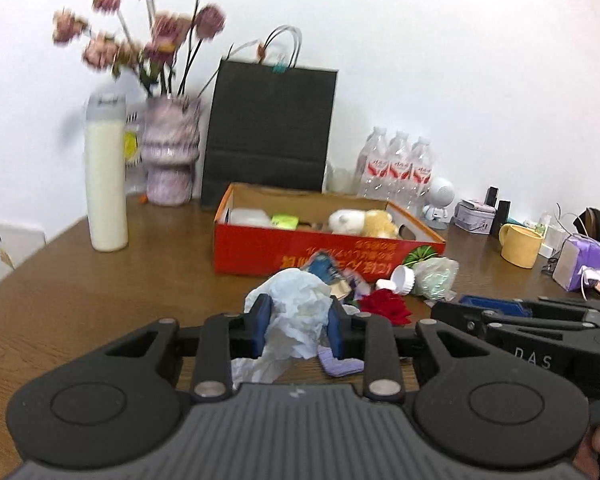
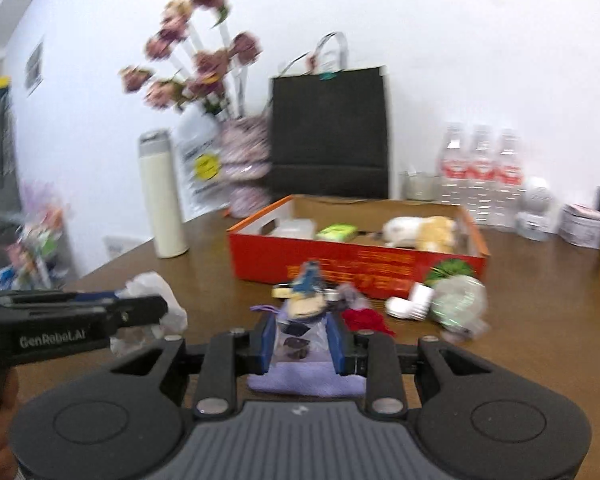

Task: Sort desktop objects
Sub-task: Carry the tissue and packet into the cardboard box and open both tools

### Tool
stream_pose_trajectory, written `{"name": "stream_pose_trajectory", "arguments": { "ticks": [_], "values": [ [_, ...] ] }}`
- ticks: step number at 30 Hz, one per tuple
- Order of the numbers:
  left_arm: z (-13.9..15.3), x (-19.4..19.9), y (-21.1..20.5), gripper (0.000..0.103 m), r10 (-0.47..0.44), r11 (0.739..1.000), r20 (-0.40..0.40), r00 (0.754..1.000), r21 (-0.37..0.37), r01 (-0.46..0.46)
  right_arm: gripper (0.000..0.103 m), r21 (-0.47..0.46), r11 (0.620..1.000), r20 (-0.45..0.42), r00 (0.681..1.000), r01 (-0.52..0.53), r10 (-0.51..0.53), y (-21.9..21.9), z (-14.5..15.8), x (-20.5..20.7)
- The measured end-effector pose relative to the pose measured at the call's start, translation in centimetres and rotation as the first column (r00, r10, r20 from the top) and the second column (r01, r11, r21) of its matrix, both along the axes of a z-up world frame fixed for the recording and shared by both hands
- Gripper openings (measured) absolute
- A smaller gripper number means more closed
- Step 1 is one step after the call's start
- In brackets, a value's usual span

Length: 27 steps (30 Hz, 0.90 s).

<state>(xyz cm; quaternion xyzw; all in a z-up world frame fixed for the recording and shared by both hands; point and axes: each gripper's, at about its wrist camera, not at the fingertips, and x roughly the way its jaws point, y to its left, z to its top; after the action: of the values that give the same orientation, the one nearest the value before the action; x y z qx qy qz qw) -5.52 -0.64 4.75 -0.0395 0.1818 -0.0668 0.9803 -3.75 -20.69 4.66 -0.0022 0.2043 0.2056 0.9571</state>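
Observation:
My left gripper (image 1: 299, 322) is shut on a crumpled white tissue (image 1: 296, 308) just above the wooden table (image 1: 100, 304). My right gripper (image 2: 302, 338) has its blue fingers around a clear packet (image 2: 300, 342) lying on a purple cloth (image 2: 304, 380); whether it grips it I cannot tell. The left gripper and tissue (image 2: 156, 300) show at the left of the right wrist view. A red open box (image 1: 324, 248) holds a plush toy (image 1: 364, 222), a green packet and a white container. Before the box lie a red cloth flower (image 1: 384, 306), a white cap (image 1: 404, 278) and a clear crumpled bag (image 1: 436, 276).
A cream bottle (image 1: 106, 176), a flower vase (image 1: 172, 160) and a black paper bag (image 1: 268, 128) stand at the back. Water bottles (image 1: 396, 168), a small white robot figure (image 1: 440, 200), a yellow mug (image 1: 520, 244) and cables crowd the right.

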Motion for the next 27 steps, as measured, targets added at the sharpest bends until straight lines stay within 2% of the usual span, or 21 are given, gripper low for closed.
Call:
{"name": "stream_pose_trajectory", "arguments": {
  "ticks": [2, 6, 9, 14, 17, 21, 25, 27],
  "values": [
    [0.3, -1.4, -0.8, 0.029, 0.009, 1.0, 0.045, 0.999, 0.011, -0.009, 0.027, 0.035, 0.999, 0.01, 0.999, 0.031, -0.032, -1.0, -0.1, -1.5],
    [0.7, -4.4, -1.9, 0.029, 0.058, 0.998, 0.165, 0.985, 0.028, -0.063, 0.027, 0.05, 0.997, 0.103, 0.992, 0.063, -0.068, -2.0, 0.2, -5.0],
    [0.9, -4.6, -2.1, 0.028, 0.059, 0.998, 0.155, 0.986, 0.008, -0.061, 0.027, 0.059, 0.996, 0.155, 0.985, 0.072, -0.081, -2.4, 0.6, -6.5],
    [1.4, -2.2, -2.1, 0.028, 0.06, 0.998, 0.151, 0.987, -0.002, -0.06, 0.027, 0.068, 0.995, 0.15, 0.985, 0.077, -0.086, -2.4, 1.3, -5.2],
    [1.9, 1.0, -2.2, 0.028, 0.048, 0.999, 0.109, 0.993, -0.017, -0.046, 0.027, 0.101, 0.991, 0.122, 0.987, 0.092, -0.104, -2.6, 1.6, -2.4],
    [2.9, 6.6, -2.8, 0.028, 0.03, 0.999, 0.113, 0.993, -0.018, -0.028, 0.027, 0.124, 0.986, 0.081, 0.989, 0.111, -0.121, -2.5, 2.0, 2.9],
    [5.2, 15.7, -3.4, 0.028, -0.031, 0.997, 0.058, 0.998, -0.069, 0.035, 0.027, 0.126, 0.986, 0.043, 0.992, 0.11, -0.116, -2.1, 3.2, 10.0],
    [5.7, 20.3, -4.2, 0.029, -0.051, 0.996, 0.022, 0.998, -0.07, 0.052, 0.027, 0.132, 0.985, 0.01, 0.994, 0.107, -0.109, -2.0, 4.1, 14.3]
  ]
}}
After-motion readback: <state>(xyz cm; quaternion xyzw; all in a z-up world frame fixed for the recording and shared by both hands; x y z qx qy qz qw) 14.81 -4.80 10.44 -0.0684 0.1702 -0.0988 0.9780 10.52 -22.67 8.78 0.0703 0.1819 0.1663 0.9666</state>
